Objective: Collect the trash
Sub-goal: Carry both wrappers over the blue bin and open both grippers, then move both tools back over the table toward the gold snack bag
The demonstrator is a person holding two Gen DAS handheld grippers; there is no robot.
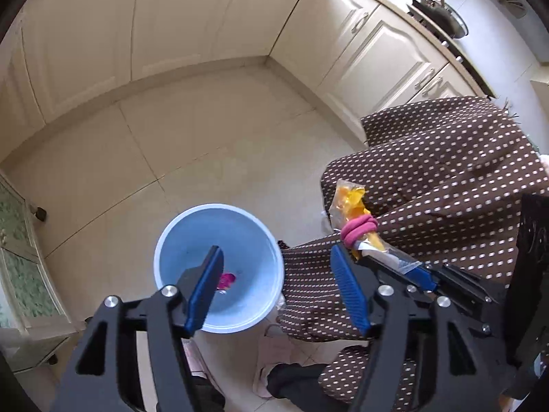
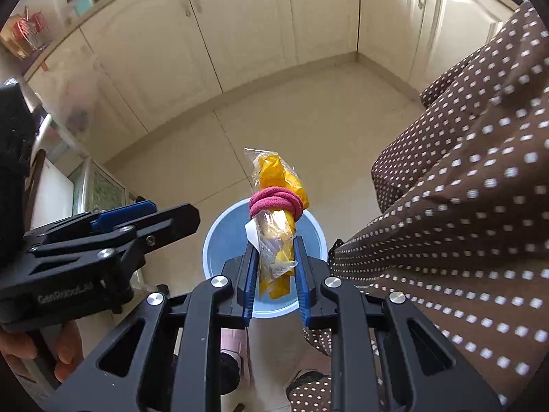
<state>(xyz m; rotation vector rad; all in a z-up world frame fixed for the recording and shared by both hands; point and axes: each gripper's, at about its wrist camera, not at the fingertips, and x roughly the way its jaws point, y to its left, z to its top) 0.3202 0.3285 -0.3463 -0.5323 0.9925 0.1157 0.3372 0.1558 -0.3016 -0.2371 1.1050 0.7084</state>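
Observation:
A yellow packet in clear wrap point(image 2: 278, 185), bound with a pink band point(image 2: 274, 202), sticks up between the pads of my right gripper point(image 2: 274, 244), which is shut on its lower end. It hangs over a round light-blue bin point(image 2: 219, 250) on the floor. In the left wrist view my left gripper point(image 1: 276, 257) stands open above the same bin point(image 1: 240, 237), with nothing between its fingers. A small pink scrap point(image 1: 227, 279) lies on the bin's bottom. The right gripper point(image 1: 394, 261) with the packet point(image 1: 353, 206) shows at the right.
A person's brown polka-dot skirt point(image 1: 446, 178) fills the right side, with slippered feet point(image 1: 274, 360) beside the bin. Cream cabinets point(image 1: 137, 34) ring the tiled floor point(image 1: 206, 137). A pan point(image 1: 442, 10) sits on the counter. A glass-door cabinet point(image 1: 20, 267) stands at left.

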